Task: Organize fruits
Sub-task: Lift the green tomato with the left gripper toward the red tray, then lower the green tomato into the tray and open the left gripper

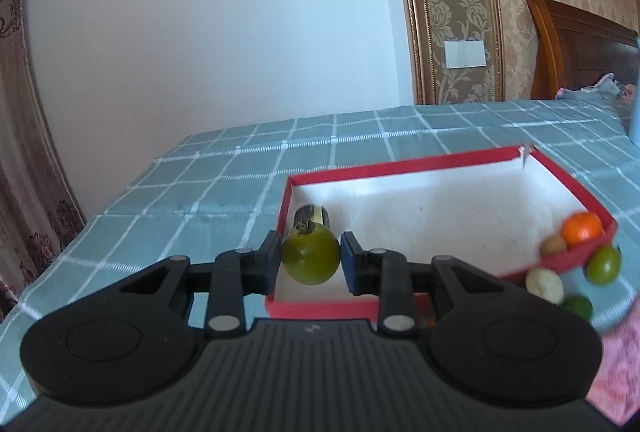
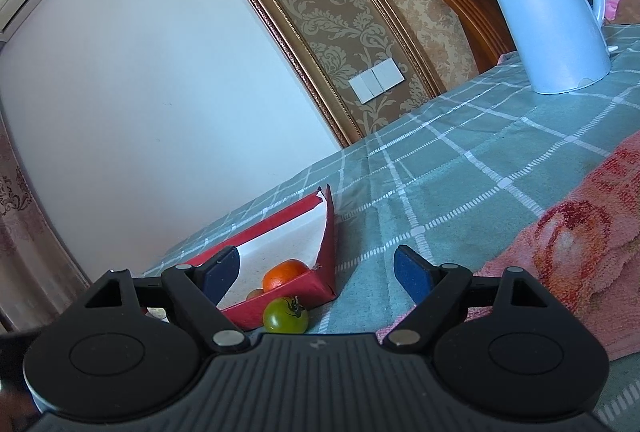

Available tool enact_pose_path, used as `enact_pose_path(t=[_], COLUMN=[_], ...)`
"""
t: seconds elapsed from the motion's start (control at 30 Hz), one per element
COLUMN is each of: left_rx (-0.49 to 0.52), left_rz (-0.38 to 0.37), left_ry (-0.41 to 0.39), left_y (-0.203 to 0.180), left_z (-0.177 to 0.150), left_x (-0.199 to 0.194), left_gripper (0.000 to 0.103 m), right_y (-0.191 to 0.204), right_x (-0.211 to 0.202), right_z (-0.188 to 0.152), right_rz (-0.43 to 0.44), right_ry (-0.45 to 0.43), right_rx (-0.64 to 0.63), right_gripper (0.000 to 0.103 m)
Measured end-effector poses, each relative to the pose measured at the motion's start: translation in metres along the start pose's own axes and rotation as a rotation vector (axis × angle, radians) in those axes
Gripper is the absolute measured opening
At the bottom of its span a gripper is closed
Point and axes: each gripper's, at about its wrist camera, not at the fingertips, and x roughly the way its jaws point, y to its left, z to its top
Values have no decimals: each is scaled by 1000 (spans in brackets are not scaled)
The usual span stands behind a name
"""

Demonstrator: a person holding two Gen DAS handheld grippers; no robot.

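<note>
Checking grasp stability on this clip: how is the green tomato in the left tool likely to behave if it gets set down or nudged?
The green tomato is round and glossy, so it would probably roll once released inside the red box. Its smooth skin may slip between the left tool pads, which touch only its sides. It looks firm and unripe, so probably not easily crushed.

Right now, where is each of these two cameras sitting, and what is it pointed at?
Left wrist: rides the left gripper, looking along its fingers, which hold a green tomato over the red box.
Right wrist: rides the open right gripper, tilted, facing the white kettle.
Shared: the box, the orange fruit inside, and another green tomato just outside.
</note>
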Motion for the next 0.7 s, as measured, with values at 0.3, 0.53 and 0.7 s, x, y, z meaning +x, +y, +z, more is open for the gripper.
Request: enact_pose_path(t=[0.3,0.53,0.7], left_rx=[-28,-44,-53], left_rz=[17,24,50], left_ry=[59,111,119], left_y=[-8,-8,-6], left_z=[11,6,3], left_x=[45,68,71], left_gripper=[29,29,49], right_y=[-1,0,0], right_x=[-1,-1,-1], right_z=[0,0,0], right_rz=[16,24,25], right_ry=[-5,-5,-3], right_rx=[4,3,3], right_gripper=[85,85,85])
